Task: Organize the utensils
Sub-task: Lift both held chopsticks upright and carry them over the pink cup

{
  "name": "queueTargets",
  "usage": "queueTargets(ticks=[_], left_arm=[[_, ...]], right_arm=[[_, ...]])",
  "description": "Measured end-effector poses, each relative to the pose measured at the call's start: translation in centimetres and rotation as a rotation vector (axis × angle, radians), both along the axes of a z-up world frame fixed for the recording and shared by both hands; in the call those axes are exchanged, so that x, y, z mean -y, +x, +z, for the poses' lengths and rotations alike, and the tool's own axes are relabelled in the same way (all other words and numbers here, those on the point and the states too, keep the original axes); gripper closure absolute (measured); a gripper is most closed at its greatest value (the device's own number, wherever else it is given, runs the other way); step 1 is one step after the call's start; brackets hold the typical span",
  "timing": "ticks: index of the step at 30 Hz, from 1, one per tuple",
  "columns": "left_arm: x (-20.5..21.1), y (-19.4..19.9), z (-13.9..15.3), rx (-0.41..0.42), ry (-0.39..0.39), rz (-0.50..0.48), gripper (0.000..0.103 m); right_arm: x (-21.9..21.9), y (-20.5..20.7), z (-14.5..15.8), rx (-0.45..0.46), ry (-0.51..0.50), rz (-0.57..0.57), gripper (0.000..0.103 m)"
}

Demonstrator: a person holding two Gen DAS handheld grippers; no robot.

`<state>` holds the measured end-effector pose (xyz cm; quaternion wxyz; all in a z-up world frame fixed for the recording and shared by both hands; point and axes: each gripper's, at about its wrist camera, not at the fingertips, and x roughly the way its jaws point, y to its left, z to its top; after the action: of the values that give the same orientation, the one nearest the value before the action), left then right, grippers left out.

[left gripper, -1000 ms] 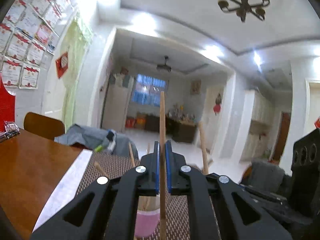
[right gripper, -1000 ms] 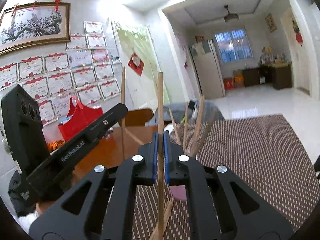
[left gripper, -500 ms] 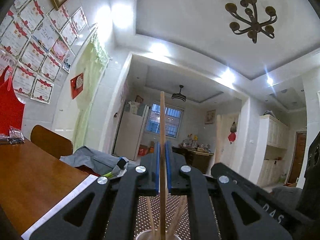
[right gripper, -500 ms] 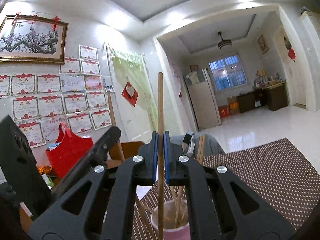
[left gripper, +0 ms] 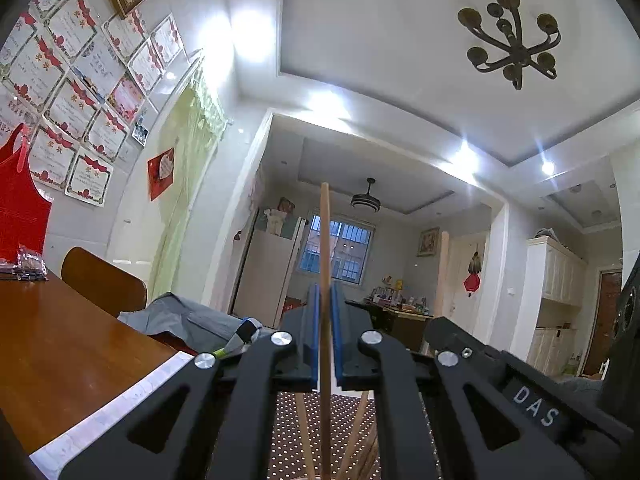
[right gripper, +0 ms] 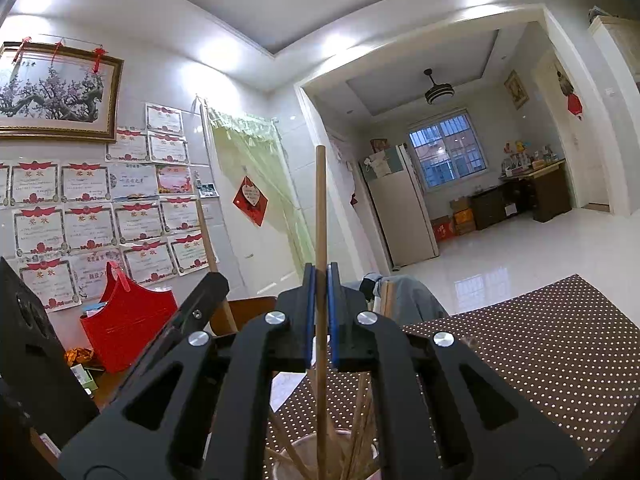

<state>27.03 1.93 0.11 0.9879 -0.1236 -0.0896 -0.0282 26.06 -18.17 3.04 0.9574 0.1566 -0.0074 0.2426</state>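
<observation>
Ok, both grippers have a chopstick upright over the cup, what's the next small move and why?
Probably open the right gripper first: its chopstick already reaches down into the pink cup among the others, so it should drop in. The left gripper can follow.

A wooden table (left gripper: 60, 360) carries a dotted brown mat (right gripper: 560, 360) and red basket (right gripper: 124, 328).
</observation>
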Motion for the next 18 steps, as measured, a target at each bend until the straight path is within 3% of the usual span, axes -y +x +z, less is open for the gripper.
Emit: queueTargets(ticks=[7, 8, 9, 16, 18], left_arm=[[0.0, 0.0, -0.1, -0.023, 0.009, -0.005, 0.096], [0.0, -0.1, 0.0, -0.022, 0.014, -0.005, 0.091], [0.0, -0.2, 0.0, -0.021, 0.018, -0.007, 0.079], [-0.1, -0.9, 0.4, -0.032, 0.045, -0.013, 0.077], [-0.3, -1.1, 0.6, -0.040, 0.039, -0.015, 0.070]], right_arm=[[-0.2, 0.2, -0.3, 0.000, -0.002, -0.002, 0.097], [-0.2, 0.1, -0.4, 0.002, 0.000, -0.004, 0.097], [-0.3, 0.1, -0.4, 0.000, 0.001, -0.002, 0.097], [-0.6, -0.1, -0.8, -0.011, -0.008, -0.001, 0.097], [-0.8, -0.4, -0.8, -0.012, -0.011, 0.000, 0.097]])
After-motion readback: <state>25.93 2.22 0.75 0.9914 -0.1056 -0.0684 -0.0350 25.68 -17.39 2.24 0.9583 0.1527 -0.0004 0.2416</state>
